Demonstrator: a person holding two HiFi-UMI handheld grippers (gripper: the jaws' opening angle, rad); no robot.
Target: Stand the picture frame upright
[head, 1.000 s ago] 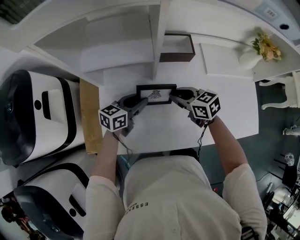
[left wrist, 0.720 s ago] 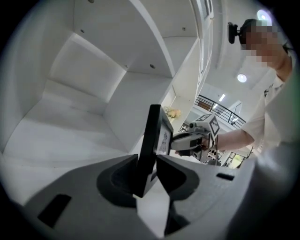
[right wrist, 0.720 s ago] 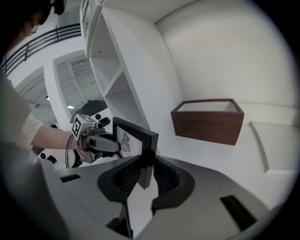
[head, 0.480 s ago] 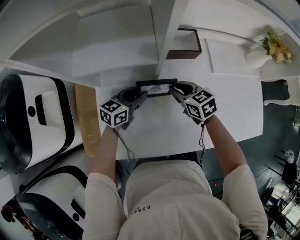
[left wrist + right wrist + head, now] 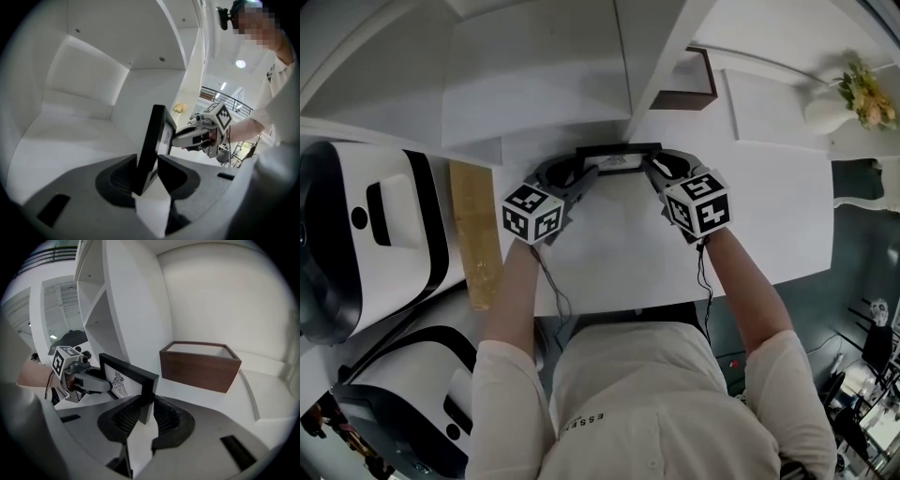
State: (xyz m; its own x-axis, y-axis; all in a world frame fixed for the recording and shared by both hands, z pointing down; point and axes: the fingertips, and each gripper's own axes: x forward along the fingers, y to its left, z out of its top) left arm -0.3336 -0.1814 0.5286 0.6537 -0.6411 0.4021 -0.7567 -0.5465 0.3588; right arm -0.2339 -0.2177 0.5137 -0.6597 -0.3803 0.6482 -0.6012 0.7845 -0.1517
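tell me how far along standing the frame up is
Done: the picture frame is up on its lower edge on the white desk. In hand: the right tool clamps one end; the left tool has just been opening around the other. Left: release both, confirm it stands alone.

The frame (image 5: 123, 380) is showing a matt black surround, smooth, around a white, paper-like print. The box (image 5: 199, 364) is looking like dark brown wood – smooth, with a dull sheen. The shelf (image 5: 133, 310) and table (image 5: 609, 262) are reading as smooth white, faintly satin. The right gripper (image 5: 146, 404) is showing matt grey plastic – its pads (image 5: 126, 420) ribbed. The shirt (image 5: 647, 403) is looking like soft cream cloth.
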